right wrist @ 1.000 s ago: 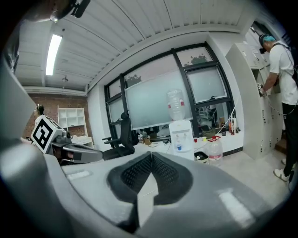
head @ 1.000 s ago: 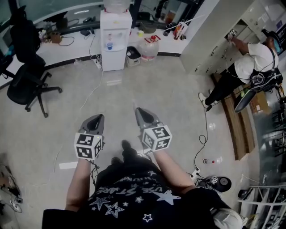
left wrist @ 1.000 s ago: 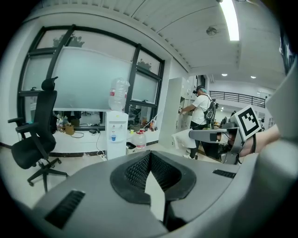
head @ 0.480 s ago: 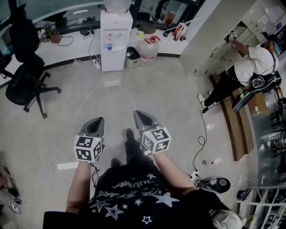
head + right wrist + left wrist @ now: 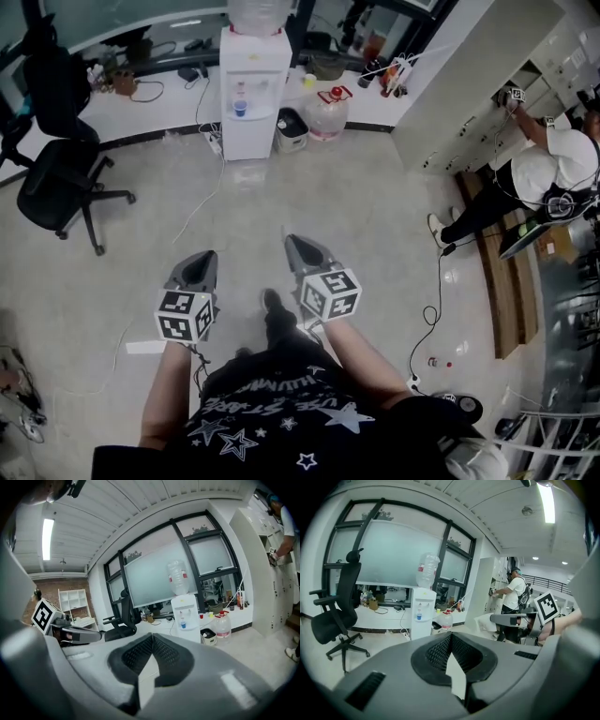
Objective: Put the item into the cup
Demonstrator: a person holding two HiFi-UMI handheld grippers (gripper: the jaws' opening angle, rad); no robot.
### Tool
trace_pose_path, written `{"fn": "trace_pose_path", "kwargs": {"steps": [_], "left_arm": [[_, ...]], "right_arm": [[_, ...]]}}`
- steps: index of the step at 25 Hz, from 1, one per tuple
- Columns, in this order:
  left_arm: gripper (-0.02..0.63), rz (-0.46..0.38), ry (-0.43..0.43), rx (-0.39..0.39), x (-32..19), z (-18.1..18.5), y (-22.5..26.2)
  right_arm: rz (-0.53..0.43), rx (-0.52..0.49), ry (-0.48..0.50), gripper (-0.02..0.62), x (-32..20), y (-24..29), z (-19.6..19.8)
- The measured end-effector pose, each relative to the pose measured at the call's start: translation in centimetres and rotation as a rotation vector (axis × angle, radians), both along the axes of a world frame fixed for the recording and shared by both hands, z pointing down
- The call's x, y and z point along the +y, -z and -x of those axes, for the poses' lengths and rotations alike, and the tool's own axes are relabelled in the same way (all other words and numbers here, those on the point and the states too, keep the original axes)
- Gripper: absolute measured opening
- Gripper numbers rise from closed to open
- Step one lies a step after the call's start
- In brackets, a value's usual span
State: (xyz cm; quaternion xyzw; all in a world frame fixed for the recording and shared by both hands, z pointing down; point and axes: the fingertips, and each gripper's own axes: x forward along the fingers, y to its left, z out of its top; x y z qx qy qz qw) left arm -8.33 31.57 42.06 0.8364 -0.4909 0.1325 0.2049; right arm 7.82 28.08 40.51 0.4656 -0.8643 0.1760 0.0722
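A pale floor [image 5: 356, 216] filled most of the head view, with a run of white cabinets [image 5: 469, 84] slanting away at 1 o'clock and a long white table [image 5: 159, 103] along the windows from 10 to 12 o'clock. A white water dispenser [image 5: 255, 89] with a bottle on top stood against that table at 12 o'clock. A black office chair [image 5: 61, 183] stood on the floor at 10 o'clock, well apart from the dispenser. A second person [image 5: 544, 178] in a white top reached into the cabinets at 2 o'clock. A clear water jug [image 5: 328, 112] with a red cap stood just beside the dispenser, at its 3 o'clock. A dark cable [image 5: 436, 281] trailed over the floor at 3 o'clock. The left tongs [image 5: 202, 258] and the right tongs [image 5: 292, 242] were held side by side at 6 o'clock, both pointing toward 12 o'clock. Each gripper view showed its ribbed pads clenched tip to tip, with nothing between them. No view showed where the item or the cup was.
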Motion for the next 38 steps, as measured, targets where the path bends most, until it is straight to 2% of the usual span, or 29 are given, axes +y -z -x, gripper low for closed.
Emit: {"fn": "trace_pose_path", "kwargs": {"steps": [7, 17, 29, 33, 38], "left_arm": [[0.006, 0.008, 0.043, 0.017, -6.7, -1.8, 0.7], [0.006, 0.021, 0.076, 0.002, -12.7, -4.9, 1.6], [0.006, 0.015, 0.075, -0.012, -19.5, -11.3, 1.2], [0.006, 0.022, 0.084, -0.011, -20.0, -12.4, 0.9], [0.006, 0.038, 0.101, 0.002, -20.9, -12.9, 0.6]], "right_arm": [[-0.004, 0.003, 0.029, 0.002, -7.6, 0.7, -1.9], [0.022, -0.039, 0.040, 0.002, -14.5, 0.7, -5.7], [0.002, -0.007, 0.101, 0.002, -20.5, 0.4, -11.6], [0.010, 0.005, 0.116, 0.002, -21.0, 0.0, -12.8], [0.026, -0.019, 0.087, 0.002, -21.2, -0.1, -14.4]]}}
